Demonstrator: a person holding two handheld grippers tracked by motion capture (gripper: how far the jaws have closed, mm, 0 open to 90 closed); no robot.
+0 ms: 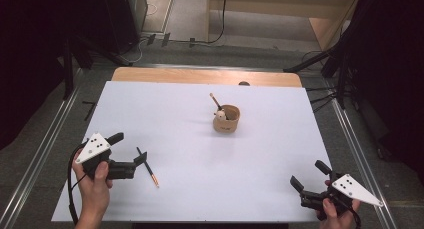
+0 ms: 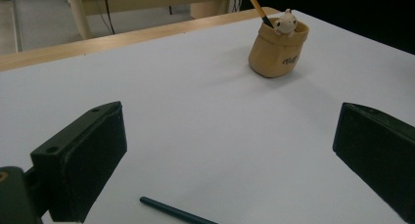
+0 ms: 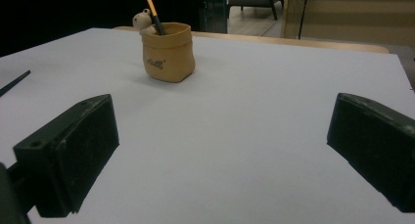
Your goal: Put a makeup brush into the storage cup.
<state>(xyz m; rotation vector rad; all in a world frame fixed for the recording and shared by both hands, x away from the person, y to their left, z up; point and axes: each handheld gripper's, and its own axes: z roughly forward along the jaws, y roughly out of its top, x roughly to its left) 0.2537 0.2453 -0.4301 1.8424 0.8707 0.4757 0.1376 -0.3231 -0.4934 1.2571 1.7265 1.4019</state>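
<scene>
White sheeting covers the table (image 1: 200, 189), with a strip of bare wood along its far edge and a dim room with cables and stands beyond. Near the middle of the far half stands a small tan pot (image 1: 226, 120) with a little animal figure on its rim and one brush (image 1: 215, 101) leaning out of it. A second, dark-handled brush (image 1: 148, 167) lies flat on the sheet at the near left, well apart from the pot. The left gripper (image 1: 129, 150) hangs over that loose brush with its jaws spread wide and holding nothing; in the left gripper view the dark handle runs along the bottom edge, closer to the left jaw than to the right. The right gripper (image 1: 308, 176) sits at the near right corner, jaws likewise parted and empty, facing the pot from a distance. The work in hand looks like picking up the loose brush to stand it in the pot. The chief risk is a poor grasp: the handle is thin, round and flat on the sheet, so jaws closing off-centre could roll it away. Carried loosely, it could tip the light pot on entry.
</scene>
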